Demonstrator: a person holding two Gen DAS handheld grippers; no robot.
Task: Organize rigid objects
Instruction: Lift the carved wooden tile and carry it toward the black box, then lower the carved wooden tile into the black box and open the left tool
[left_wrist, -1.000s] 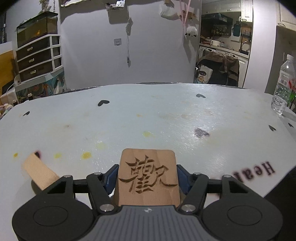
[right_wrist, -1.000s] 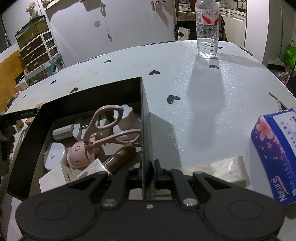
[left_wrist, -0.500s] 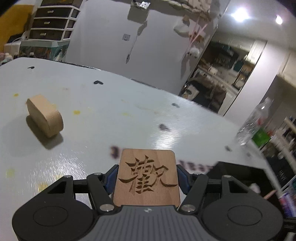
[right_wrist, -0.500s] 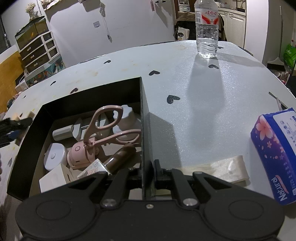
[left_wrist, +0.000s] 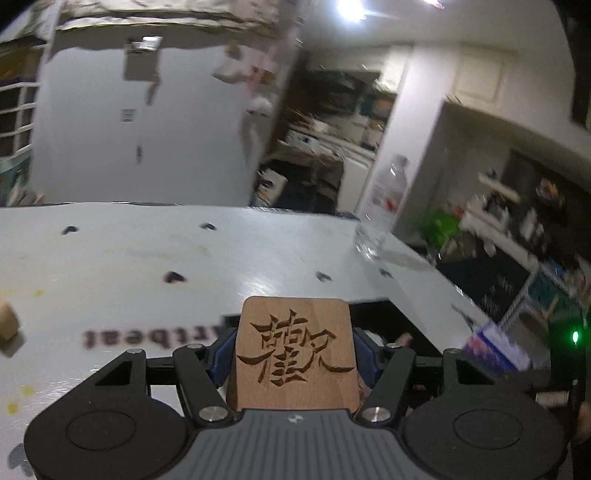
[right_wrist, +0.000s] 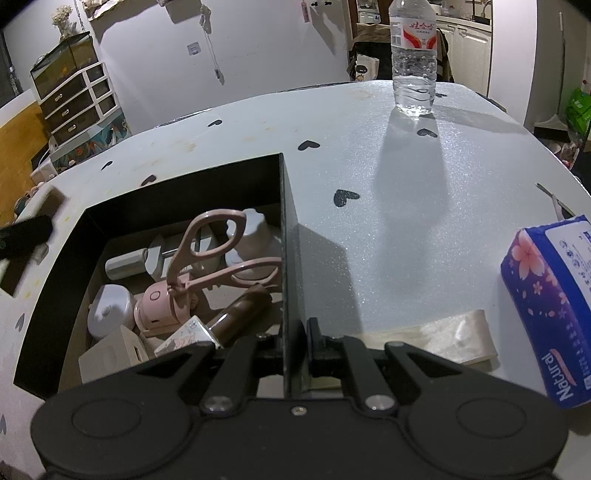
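My left gripper (left_wrist: 293, 354) is shut on a wooden block (left_wrist: 295, 350) carved with a Chinese character, held above the table near the black box (left_wrist: 388, 314). The left gripper shows blurred at the box's left edge in the right wrist view (right_wrist: 26, 236). My right gripper (right_wrist: 295, 332) is shut on the right wall of the black box (right_wrist: 286, 236). The box holds pink scissors (right_wrist: 207, 254), a pink round gadget (right_wrist: 159, 306), a brown tube (right_wrist: 240, 314), white containers (right_wrist: 110, 310) and a wooden piece (right_wrist: 110, 354).
A second wooden block (left_wrist: 7, 321) lies at the far left of the white table (left_wrist: 129, 251). A water bottle (right_wrist: 413, 59) stands at the far side. A blue tissue pack (right_wrist: 546, 295) and a clear packet (right_wrist: 436, 336) lie to the right of the box.
My left gripper has swung right with the carved block, from the other wooden block towards the black box. My right gripper and the box have stayed still.
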